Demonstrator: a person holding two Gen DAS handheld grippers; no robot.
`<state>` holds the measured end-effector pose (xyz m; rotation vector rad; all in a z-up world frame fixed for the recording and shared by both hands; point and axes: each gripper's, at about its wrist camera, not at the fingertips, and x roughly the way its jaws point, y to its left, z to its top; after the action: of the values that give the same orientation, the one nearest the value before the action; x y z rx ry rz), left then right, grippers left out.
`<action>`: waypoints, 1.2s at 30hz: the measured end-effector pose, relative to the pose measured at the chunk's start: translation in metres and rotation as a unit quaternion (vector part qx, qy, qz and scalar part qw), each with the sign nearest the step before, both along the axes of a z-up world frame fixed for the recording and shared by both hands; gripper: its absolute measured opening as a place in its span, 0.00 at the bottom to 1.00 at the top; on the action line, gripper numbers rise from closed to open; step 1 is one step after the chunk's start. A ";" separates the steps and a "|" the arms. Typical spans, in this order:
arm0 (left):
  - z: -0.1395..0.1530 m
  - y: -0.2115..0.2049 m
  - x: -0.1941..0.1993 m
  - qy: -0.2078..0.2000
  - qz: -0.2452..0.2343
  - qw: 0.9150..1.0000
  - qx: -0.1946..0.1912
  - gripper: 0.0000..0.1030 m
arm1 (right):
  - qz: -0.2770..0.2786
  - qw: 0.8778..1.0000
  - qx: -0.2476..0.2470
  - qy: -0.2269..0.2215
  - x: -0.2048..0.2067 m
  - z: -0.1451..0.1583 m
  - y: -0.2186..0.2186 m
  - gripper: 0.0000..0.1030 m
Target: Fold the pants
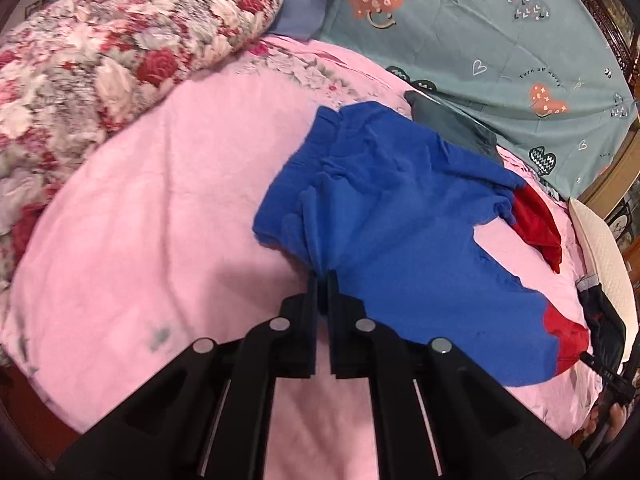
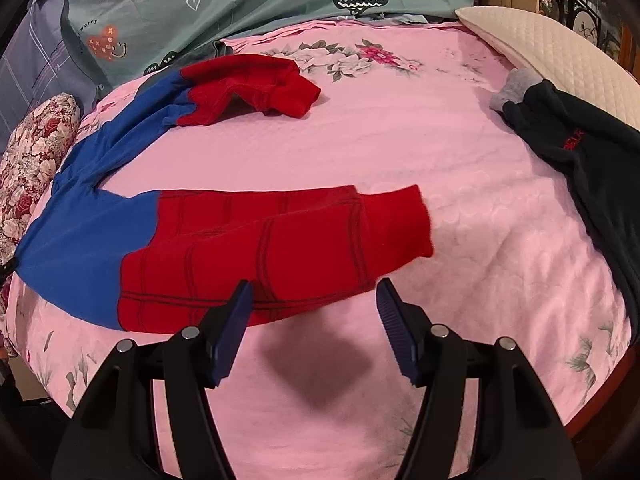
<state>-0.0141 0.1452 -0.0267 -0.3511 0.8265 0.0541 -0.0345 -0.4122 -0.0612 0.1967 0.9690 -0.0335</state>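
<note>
The blue and red pants (image 1: 400, 208) lie on the pink bed sheet (image 1: 160, 200). My left gripper (image 1: 323, 280) is shut on the bunched blue waist end, lifting it a little. In the right wrist view the pants (image 2: 248, 256) lie spread with both red legs apart: the near leg runs across in front, the far leg (image 2: 248, 88) is crumpled at the back. My right gripper (image 2: 314, 300) is open and empty, just above the near red leg's lower edge.
A floral quilt (image 1: 100, 60) lies at the left. A teal heart-print pillow (image 1: 500, 40) is at the back. A dark garment (image 2: 580, 152) and a cream pillow (image 2: 560, 48) lie at the right of the bed.
</note>
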 end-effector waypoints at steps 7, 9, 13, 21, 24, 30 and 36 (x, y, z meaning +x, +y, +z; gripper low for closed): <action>-0.021 0.014 0.004 0.058 0.030 0.996 0.055 0.51 | 0.017 0.999 0.037 -0.032 0.032 0.017 -0.002 0.64; -0.003 0.005 0.005 0.022 0.033 0.996 0.079 0.64 | 0.012 0.998 0.044 -0.053 0.057 0.028 -0.007 0.77; 0.040 -0.024 0.009 -0.062 0.027 0.989 0.132 0.94 | -0.012 0.996 0.069 -0.049 0.138 0.028 -0.023 0.88; 0.018 -0.032 0.051 -0.013 0.023 0.993 0.115 0.94 | 0.051 0.997 -0.038 0.046 0.279 -0.015 0.004 0.30; 0.010 -0.020 0.057 -0.006 0.034 0.994 0.104 0.94 | 0.066 0.982 -0.168 0.046 0.297 0.006 0.013 0.17; 0.000 -0.022 0.101 0.005 0.008 0.996 0.085 0.94 | 0.032 0.974 -0.218 0.054 0.352 0.018 -0.006 0.40; 0.021 -0.017 0.146 -0.015 0.004 0.996 0.090 0.95 | 0.005 0.971 -0.241 -0.001 0.310 0.046 0.007 0.66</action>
<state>0.1315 0.1286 -0.0055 -0.1854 0.7839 0.1290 0.2757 -0.4056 -0.0150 -0.2563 0.9329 -0.2563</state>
